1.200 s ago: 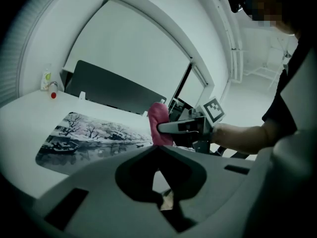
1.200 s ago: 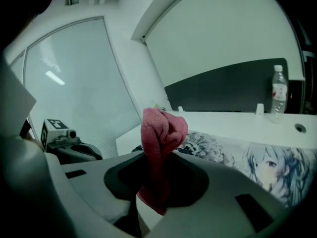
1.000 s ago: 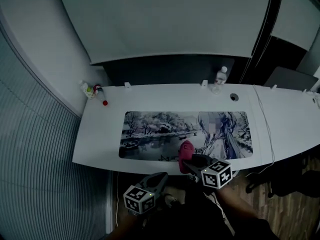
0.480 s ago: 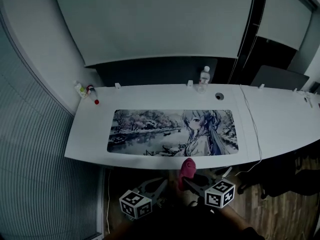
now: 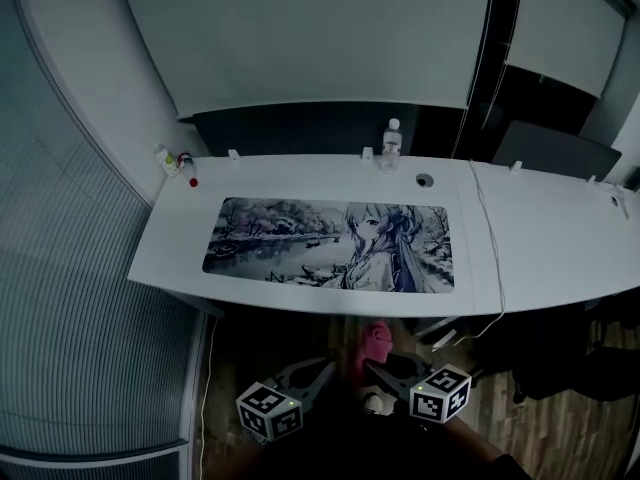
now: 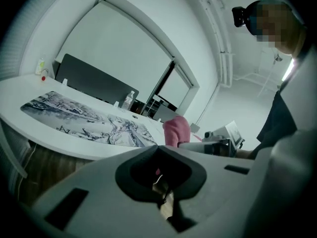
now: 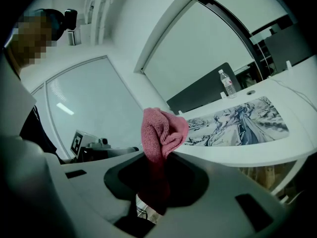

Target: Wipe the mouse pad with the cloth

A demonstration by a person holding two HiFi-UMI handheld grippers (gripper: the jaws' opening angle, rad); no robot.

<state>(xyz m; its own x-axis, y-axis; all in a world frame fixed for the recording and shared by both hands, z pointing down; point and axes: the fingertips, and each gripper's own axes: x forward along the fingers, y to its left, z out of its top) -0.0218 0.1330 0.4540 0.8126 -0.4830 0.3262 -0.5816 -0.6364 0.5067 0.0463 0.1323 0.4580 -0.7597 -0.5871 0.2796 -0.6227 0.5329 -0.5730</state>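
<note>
**Cloth's in the gripper, but it's nowhere near the pad**

It's an office room: a long white desk [image 5: 170,260] against a grey wall, with a big pale panel hanging behind it.

Head view: the illustrated mouse pad [image 5: 300,238] lies flat along the desk. A water bottle [image 5: 391,142] stands behind the pad's far edge, and a couple of small bottles [image 5: 170,160] sit off its far left corner. Both grippers hang below the pad's near edge, right off the desk and over wooden floor. The right gripper [image 5: 380,364] has the pink cloth [image 5: 377,338] poking up from it, short of the pad's near edge and not touching it. The left gripper [image 5: 318,370] sits beside it, toward the pad's left end. Both are tucked in close to the person's body with the tips aimed forward at the pad.

Left gripper view: the jaws are pressed together with nothing between them. The pad stretches away ahead on the left, and the cloth shows off to the right.

Right gripper view: the jaws are clamped on the lower part of the cloth, so a loose wad bunches up past the tips. My guess is it's held that way so the soft bit meets the pad first. From here the pad is ahead and to the right. Wiping looks not yet started.
</note>
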